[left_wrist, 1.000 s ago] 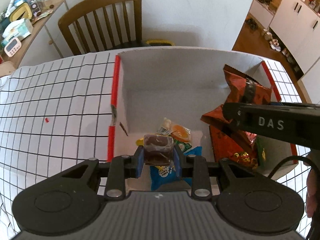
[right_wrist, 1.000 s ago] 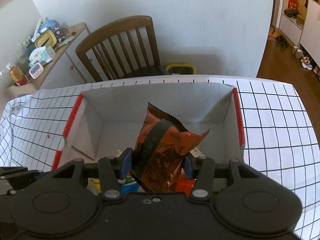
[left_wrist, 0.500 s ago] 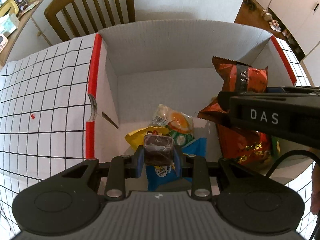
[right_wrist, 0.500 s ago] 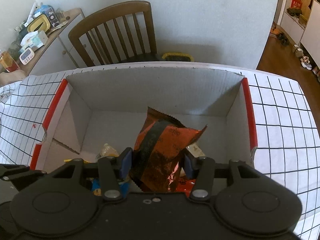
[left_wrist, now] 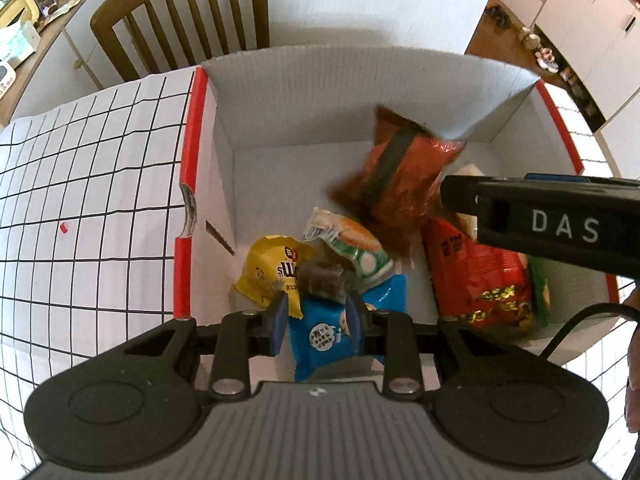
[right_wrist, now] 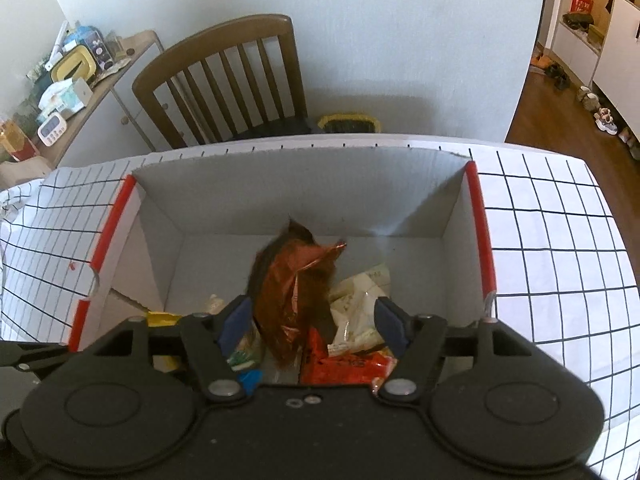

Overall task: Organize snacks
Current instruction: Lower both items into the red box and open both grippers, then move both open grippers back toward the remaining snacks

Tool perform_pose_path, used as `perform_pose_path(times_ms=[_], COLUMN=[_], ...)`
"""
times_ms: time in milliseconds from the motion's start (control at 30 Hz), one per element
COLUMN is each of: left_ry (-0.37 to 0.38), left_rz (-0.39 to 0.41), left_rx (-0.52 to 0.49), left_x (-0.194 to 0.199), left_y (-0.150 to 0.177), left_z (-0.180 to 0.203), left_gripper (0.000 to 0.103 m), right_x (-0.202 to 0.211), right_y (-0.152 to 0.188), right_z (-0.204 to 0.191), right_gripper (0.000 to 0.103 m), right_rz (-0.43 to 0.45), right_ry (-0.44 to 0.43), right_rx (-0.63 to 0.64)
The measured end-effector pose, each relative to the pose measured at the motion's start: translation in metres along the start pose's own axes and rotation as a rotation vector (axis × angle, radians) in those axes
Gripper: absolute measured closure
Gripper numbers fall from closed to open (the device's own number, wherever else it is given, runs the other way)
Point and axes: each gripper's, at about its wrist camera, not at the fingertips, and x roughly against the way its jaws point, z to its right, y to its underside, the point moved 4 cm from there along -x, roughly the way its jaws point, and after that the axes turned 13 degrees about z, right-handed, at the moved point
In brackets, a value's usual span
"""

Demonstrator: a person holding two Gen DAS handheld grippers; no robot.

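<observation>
White corrugated cardboard is forming the walls of the red-edged box, which is being viewed from above by both wrist cameras on the grid-patterned tablecloth. The left gripper is being held over the box's near-left part with its jaws spread apart; nothing is being gripped. A small dark brown snack is being seen blurred just ahead of its fingertips, over a blue packet and beside a yellow packet. The right gripper is likewise being held wide, released. An orange-brown foil bag is being shown blurred between its fingers, touching neither pad, above a red packet and white wrappers. Whether the bag is resting is not being made clear. A wooden chair is being seen behind the table.
</observation>
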Motion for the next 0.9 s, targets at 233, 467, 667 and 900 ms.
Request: perform_pose_path(times_ms=[233,467,667,900], left_ry=[0.004,0.004,0.010,0.029], left_rz=[0.067,0.111,0.149,0.189], left_rx=[0.016,0.025,0.031,0.036], left_x=[0.027,0.056,0.082,0.112], left_y=[0.000,0.003,0.007,0.016], left_z=[-0.006,-0.008,-0.010,-0.012], left_gripper=[0.047,0.047,0.047,0.043], right_x=[0.024,0.055,0.082,0.112], right_y=[-0.004,-0.002,-0.001,0.007], right_z=[-0.001,-0.008,-0.014,-0.017], right_gripper=[0.031,0.021,0.020,0.019], right_rz=[0.035,0.081,0.119,0.148], right_ry=[-0.015,-0.028,-0.049,-0.078], right_rx=[-0.003,0.001,0.002,-0.002])
